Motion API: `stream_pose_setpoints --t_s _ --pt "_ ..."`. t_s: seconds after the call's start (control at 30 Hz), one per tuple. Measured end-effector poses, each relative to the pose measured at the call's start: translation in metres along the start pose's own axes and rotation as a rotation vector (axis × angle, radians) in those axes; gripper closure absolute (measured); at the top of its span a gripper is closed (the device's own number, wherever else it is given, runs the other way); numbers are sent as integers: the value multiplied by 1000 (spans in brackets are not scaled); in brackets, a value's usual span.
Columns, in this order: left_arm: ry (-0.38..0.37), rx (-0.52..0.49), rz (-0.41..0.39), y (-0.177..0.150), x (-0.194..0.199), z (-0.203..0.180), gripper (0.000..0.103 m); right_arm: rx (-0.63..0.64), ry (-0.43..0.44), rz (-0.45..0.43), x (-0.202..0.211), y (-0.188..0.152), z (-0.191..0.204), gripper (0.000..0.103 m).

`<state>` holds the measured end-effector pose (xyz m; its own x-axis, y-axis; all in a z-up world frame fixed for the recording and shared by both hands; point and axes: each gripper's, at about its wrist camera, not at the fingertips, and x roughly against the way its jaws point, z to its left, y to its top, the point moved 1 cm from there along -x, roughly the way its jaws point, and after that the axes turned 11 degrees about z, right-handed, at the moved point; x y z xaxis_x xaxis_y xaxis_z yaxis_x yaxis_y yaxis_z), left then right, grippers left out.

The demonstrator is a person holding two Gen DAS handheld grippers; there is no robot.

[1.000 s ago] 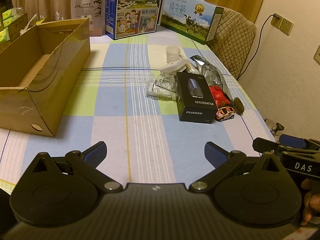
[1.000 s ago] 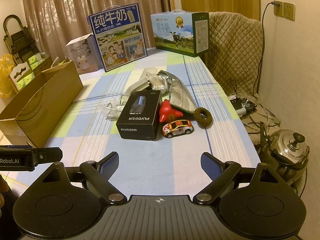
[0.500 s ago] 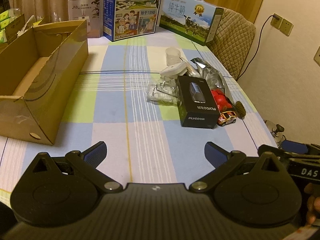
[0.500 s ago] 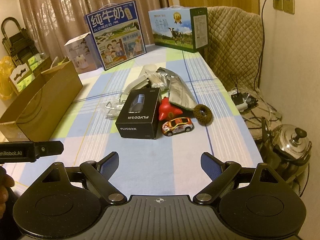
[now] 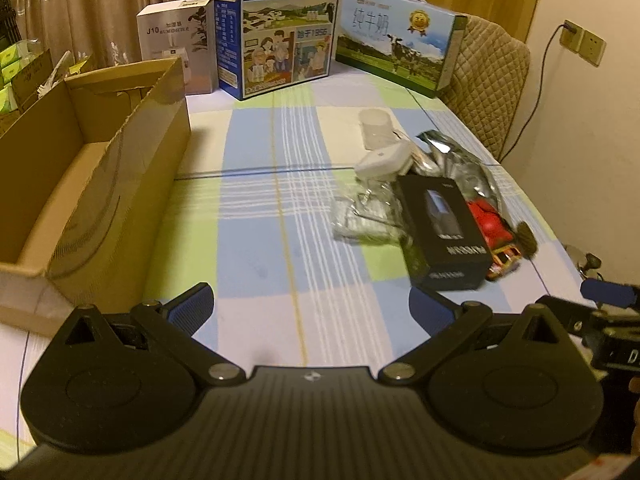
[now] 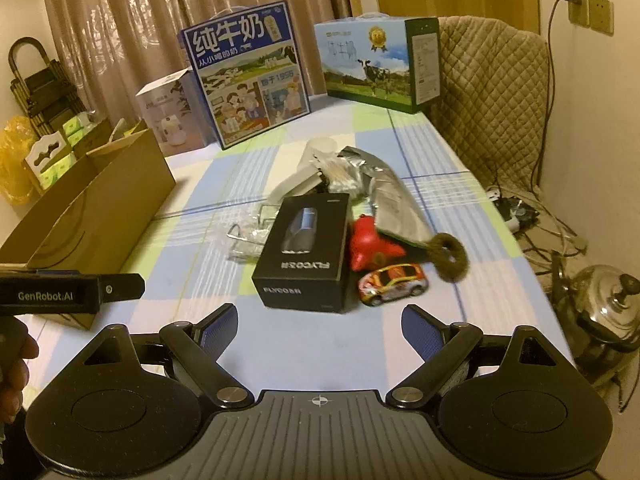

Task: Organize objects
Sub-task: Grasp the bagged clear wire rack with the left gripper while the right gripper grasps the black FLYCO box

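Note:
A pile of small objects lies on the checked tablecloth: a black FLYCO box (image 6: 306, 250) (image 5: 442, 232), a red toy (image 6: 370, 242), a toy car (image 6: 392, 283), a brown hair tie (image 6: 450, 256), a silver foil bag (image 6: 394, 204), a clear plastic packet (image 5: 362, 220), a white case (image 5: 382, 162) and a white cup (image 5: 376, 128). An open cardboard box (image 5: 100, 184) (image 6: 100, 216) stands at the left. My left gripper (image 5: 311, 312) is open and empty, near the table's front. My right gripper (image 6: 319, 326) is open and empty, just short of the black box.
Two milk cartons (image 5: 276, 28) (image 5: 396, 56) and a white humidifier box (image 5: 176, 48) stand at the table's far end. A quilted chair (image 6: 492, 92) is at the back right. A steel kettle (image 6: 608, 312) and cables are on the floor right.
Both grippers have moved forward toward the objects; the pile and the cardboard box appear larger and closer. Both stay open.

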<state>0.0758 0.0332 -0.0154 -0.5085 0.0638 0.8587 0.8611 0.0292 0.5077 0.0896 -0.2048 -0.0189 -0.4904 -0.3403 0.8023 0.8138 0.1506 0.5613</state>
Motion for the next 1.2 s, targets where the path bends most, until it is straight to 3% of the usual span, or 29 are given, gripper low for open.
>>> stream_pose_setpoints --t_s 0.63,1.0,1.2 --pt "30 -2 30 28 -58 21 1 7 -17 29 -102 41 12 16" --pt "10 7 31 29 -68 23 1 61 -76 42 -124 47 19 23" --pt "-5 19 18 32 -61 28 1 146 18 65 -121 40 30 24"
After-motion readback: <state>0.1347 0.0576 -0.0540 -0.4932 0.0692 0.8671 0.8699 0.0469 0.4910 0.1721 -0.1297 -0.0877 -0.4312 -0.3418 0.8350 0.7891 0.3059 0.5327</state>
